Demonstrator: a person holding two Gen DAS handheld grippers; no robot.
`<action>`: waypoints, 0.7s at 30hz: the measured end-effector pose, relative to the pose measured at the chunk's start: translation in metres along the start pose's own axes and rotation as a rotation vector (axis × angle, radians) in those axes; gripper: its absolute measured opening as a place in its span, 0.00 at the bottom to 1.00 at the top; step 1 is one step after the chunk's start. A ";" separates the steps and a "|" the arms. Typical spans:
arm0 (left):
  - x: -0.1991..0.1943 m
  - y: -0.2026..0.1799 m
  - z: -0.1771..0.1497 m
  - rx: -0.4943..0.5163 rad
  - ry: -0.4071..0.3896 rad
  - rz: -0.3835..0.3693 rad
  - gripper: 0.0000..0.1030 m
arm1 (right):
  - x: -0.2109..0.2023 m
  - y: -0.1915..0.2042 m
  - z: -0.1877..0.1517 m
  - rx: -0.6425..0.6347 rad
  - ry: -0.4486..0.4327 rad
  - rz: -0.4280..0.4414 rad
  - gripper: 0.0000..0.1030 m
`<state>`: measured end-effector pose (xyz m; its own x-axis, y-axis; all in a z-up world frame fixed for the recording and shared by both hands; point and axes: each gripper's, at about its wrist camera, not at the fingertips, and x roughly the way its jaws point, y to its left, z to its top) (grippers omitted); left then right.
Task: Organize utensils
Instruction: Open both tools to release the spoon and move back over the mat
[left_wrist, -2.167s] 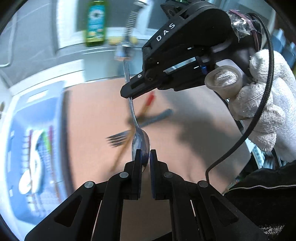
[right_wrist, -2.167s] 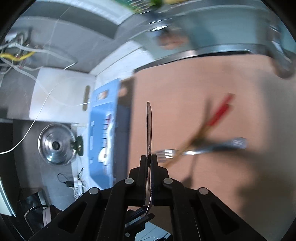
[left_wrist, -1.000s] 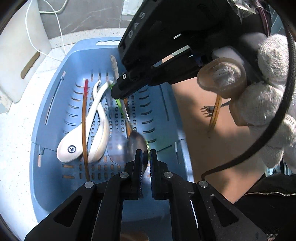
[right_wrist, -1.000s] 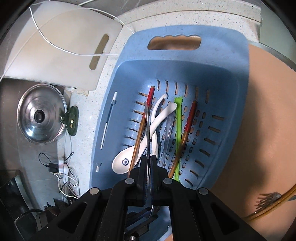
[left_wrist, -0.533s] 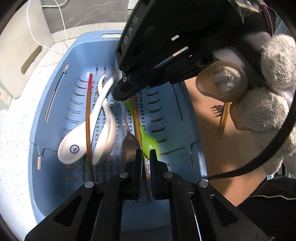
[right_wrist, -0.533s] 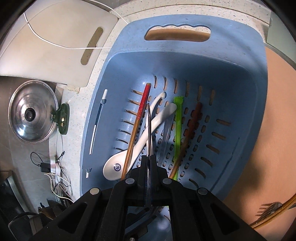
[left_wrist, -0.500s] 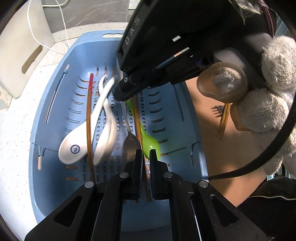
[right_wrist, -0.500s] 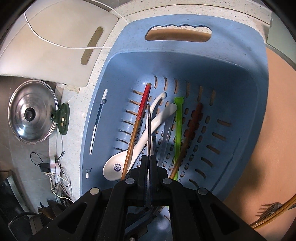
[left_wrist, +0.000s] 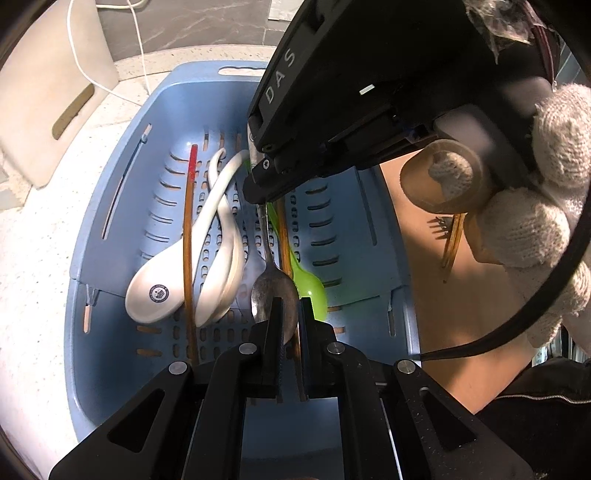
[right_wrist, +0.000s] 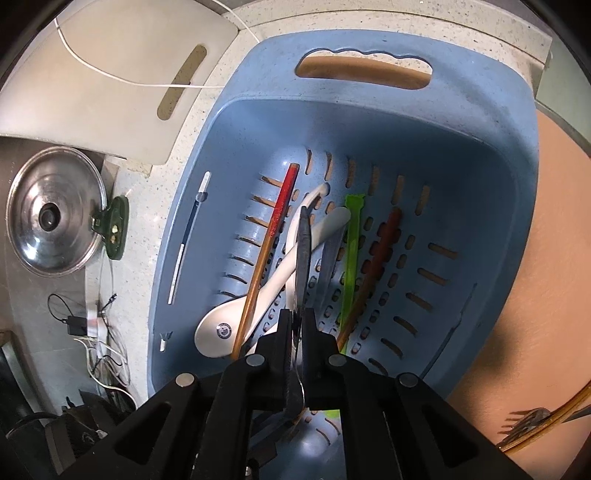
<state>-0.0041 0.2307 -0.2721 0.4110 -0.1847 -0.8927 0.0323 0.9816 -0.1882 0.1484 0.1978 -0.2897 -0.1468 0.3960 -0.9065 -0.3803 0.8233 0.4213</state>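
The spoon (left_wrist: 274, 291) has been lowered into the basket (left_wrist: 110, 206); it is clamped by both the left gripper (left_wrist: 290, 325) and the right gripper (right_wrist: 298, 332).

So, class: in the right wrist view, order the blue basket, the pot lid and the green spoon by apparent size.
1. blue basket
2. pot lid
3. green spoon, though longer than the lid is wide

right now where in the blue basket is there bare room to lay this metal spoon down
Free: the slotted floor of the blue basket right of the dark red chopstick, toward its right wall. Crowded: the middle, with white ceramic spoons, green spoon and chopsticks.
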 end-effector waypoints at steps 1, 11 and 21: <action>-0.002 0.000 0.000 -0.003 -0.003 0.000 0.06 | 0.000 0.001 0.000 -0.003 -0.002 -0.009 0.07; -0.025 0.004 -0.009 -0.030 -0.034 0.014 0.06 | -0.005 0.008 0.003 -0.047 -0.026 -0.065 0.18; -0.047 -0.013 -0.004 -0.008 -0.084 0.009 0.06 | -0.066 -0.014 -0.019 -0.042 -0.115 0.089 0.22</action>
<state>-0.0274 0.2265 -0.2292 0.4867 -0.1713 -0.8566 0.0215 0.9826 -0.1843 0.1462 0.1525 -0.2365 -0.0766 0.5124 -0.8553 -0.4087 0.7663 0.4957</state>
